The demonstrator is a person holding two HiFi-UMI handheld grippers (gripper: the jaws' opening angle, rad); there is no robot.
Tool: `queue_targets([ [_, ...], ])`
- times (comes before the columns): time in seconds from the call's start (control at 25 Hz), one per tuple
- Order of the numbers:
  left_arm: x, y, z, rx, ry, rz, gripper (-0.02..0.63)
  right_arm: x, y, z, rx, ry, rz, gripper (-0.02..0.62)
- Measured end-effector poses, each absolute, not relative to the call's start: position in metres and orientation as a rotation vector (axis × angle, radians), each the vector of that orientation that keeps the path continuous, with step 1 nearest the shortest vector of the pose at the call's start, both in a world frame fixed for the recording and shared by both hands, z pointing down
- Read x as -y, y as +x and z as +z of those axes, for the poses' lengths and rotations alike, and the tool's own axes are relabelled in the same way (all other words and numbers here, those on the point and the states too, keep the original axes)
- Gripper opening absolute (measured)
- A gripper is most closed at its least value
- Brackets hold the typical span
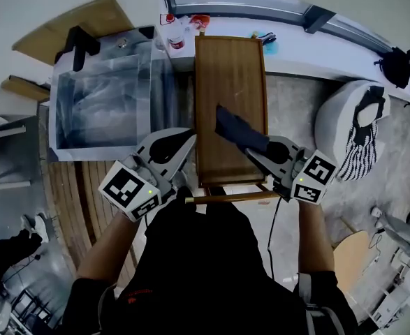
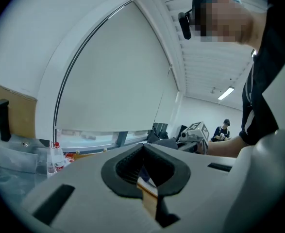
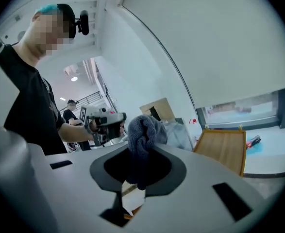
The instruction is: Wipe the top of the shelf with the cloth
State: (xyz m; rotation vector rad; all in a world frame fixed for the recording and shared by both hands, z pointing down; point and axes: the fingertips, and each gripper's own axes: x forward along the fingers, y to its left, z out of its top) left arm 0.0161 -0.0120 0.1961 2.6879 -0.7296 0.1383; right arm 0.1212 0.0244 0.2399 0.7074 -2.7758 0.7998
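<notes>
Cloth [image 1: 238,131] over shelf [image 1: 229,68]; tub [image 1: 103,107] left of shelf.

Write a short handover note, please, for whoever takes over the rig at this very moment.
Right gripper: shut on the dark cloth, held over the near half of the wooden shelf top.
Left gripper: shut, empty, by the shelf's left edge.
Done: cloth is in hand and at the shelf.
Left: wipe the whole top; whether the cloth touches the wood cannot be told.

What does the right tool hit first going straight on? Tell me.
Probably the wooden shelf top: the right tool, shut on the cloth, points across it; its height above is unclear.
</notes>
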Motion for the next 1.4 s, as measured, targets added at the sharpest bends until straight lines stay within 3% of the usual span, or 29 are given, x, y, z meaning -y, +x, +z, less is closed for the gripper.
queue_targets([
  [0.56, 0.012, -0.044, 0.141, 0.806, 2.75, 0.012, 0.017, -0.003, 0.07, 0.116, 2.987, 1.009, 0.64, 0.054],
  [1.4, 0.011, -0.068, 0.126, 0.79, 2.773, -0.044, 0.017, 0.001, 0.023, 0.104, 2.986, 1.096, 0.619, 0.054],
])
